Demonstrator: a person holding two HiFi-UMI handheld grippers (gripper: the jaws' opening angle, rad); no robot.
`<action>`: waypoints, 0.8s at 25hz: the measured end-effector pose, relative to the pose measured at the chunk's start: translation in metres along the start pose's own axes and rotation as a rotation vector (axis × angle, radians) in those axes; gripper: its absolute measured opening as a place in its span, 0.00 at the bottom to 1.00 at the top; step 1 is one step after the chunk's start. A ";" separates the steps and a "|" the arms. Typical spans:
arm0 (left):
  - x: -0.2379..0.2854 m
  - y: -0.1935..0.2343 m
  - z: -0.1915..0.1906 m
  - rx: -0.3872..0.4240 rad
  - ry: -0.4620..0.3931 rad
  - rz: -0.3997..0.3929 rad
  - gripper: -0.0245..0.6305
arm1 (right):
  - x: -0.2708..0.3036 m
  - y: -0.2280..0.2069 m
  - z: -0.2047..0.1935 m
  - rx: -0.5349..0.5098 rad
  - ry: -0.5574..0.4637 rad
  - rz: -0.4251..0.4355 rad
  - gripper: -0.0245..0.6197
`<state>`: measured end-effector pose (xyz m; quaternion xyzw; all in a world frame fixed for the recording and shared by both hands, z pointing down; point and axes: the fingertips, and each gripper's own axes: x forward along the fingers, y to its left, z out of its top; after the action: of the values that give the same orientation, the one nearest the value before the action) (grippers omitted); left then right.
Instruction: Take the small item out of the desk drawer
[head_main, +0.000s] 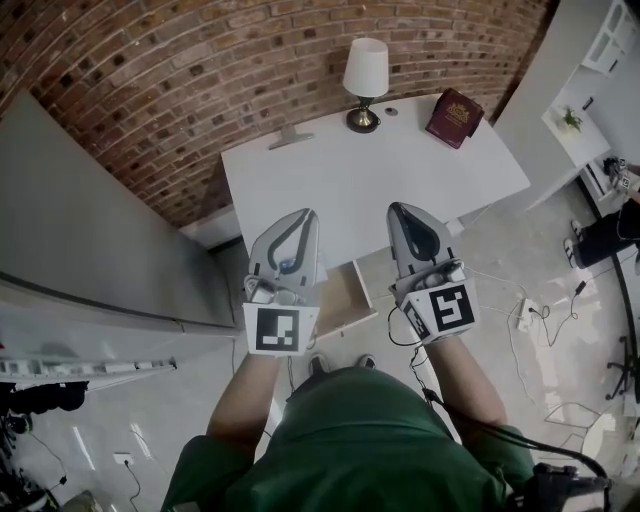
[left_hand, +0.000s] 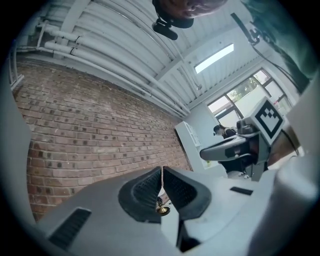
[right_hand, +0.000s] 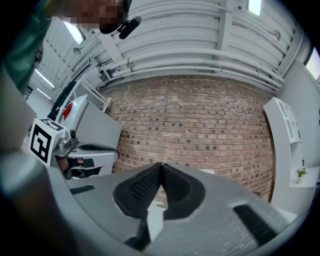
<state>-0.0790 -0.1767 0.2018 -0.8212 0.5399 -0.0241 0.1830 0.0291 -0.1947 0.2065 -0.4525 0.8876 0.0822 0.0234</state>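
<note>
1. Over the near edge of the white bench (head_main: 380, 170), the left gripper (head_main: 308, 215) is held roughly level. Its jaws are pressed together at the tips with nothing gripped.
2. Just to its right, apart from it, the right gripper (head_main: 396, 210) also has its jaws closed together and empty.
3. Below and between the two, the drawer (head_main: 345, 300) stands pulled out from under the bench's near edge. Part of its wooden inside shows, but the grippers cover its sides. The small item cannot be made out in any view.
4. Farther back on the bench, a lamp (head_main: 365, 80) with a white shade stands at the back edge. A dark red book (head_main: 455, 117) lies to its right, and a small grey object (head_main: 290, 138) lies at the back left.
5. In the left gripper view, the lamp's brass base (left_hand: 161, 210) shows through the slit under the joined tips, far off and not held.
6. A brick wall (head_main: 200, 80) runs behind the bench. A grey panel (head_main: 90, 240) stands to the left and a white shelf unit (head_main: 590, 100) to the right. Cables (head_main: 540, 320) trail over the floor on the right.
</note>
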 end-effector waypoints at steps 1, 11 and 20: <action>0.000 0.000 0.000 0.004 -0.002 -0.002 0.05 | 0.001 0.000 -0.001 -0.004 -0.002 0.000 0.04; 0.001 0.000 -0.001 0.039 -0.013 -0.013 0.05 | 0.005 0.004 -0.003 0.013 -0.004 0.015 0.04; -0.001 -0.002 -0.004 0.075 0.001 -0.010 0.05 | 0.004 0.006 -0.003 0.018 -0.003 0.023 0.04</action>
<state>-0.0787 -0.1758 0.2064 -0.8165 0.5344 -0.0457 0.2135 0.0219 -0.1951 0.2102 -0.4420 0.8934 0.0751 0.0277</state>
